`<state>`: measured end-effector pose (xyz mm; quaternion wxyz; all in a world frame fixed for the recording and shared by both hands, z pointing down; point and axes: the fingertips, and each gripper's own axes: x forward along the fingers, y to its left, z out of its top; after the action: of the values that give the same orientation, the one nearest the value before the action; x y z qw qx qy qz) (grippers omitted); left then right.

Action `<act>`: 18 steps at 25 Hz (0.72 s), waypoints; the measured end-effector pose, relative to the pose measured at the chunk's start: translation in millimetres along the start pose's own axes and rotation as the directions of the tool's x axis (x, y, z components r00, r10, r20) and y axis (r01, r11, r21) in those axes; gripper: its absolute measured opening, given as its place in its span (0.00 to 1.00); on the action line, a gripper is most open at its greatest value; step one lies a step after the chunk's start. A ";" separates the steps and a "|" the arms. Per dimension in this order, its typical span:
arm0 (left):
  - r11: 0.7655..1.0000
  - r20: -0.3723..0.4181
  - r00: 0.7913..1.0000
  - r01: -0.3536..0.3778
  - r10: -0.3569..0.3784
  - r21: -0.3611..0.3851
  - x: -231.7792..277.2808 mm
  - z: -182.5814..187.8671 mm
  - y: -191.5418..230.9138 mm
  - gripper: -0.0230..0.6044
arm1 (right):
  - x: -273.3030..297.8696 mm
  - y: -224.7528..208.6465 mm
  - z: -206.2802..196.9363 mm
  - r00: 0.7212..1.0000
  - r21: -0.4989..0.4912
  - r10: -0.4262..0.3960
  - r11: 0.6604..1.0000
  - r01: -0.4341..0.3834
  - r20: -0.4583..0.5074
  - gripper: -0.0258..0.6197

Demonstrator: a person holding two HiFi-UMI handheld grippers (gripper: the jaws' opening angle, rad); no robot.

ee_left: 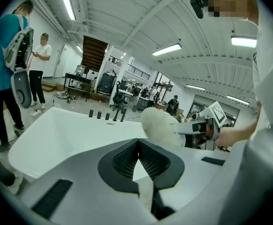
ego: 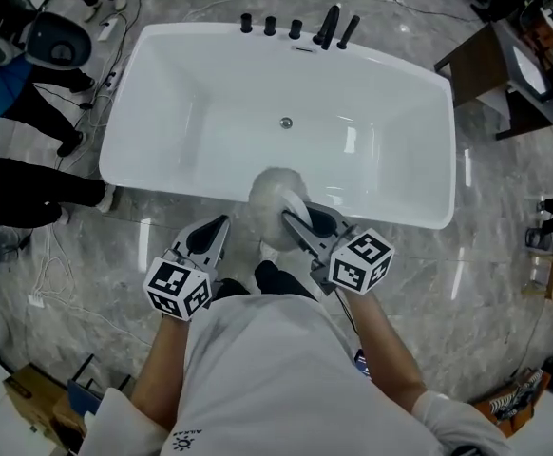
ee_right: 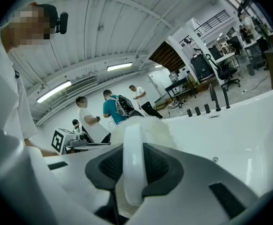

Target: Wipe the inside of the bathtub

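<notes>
The white bathtub sits at the top middle. The right gripper squeezes the fluffy white brush over the near rim. The left gripper is pinched together and holds nothing. No wiping has started yet. Next, I think the brush must go down inside.

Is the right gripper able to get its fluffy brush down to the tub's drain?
Probably yes: the right gripper holds the fluffy brush over the near bathtub rim, with nothing between it and the drain.

Grey marble floor. Bystanders' dark-trousered legs at left. White cable coiled nearby. Dark bench top right.
</notes>
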<state>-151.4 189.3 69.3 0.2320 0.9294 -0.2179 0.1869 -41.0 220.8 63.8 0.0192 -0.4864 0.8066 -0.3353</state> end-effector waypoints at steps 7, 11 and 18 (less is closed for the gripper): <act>0.999 -0.025 0.998 -0.052 0.052 0.006 12.1 -3.4 11.3 0.05 | 18.4 -23.8 -15.9 0.996 0.054 0.044 0.998 -0.039 -0.081 0.19; 0.996 -0.036 0.995 -0.092 0.091 -0.015 13.3 -8.2 35.1 0.05 | 46.1 -37.3 -25.2 0.989 0.077 0.054 0.996 -0.044 -0.137 0.19; 0.990 -0.064 0.989 -0.134 0.131 -0.040 21.0 -32.0 91.0 0.05 | 116.1 -51.9 -49.4 0.972 0.091 0.072 0.994 -0.053 -0.225 0.19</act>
<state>-186.6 126.5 136.9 0.2461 0.9013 -0.2762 0.2255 -79.7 138.3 165.4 -0.0427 -0.4178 0.8036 -0.4218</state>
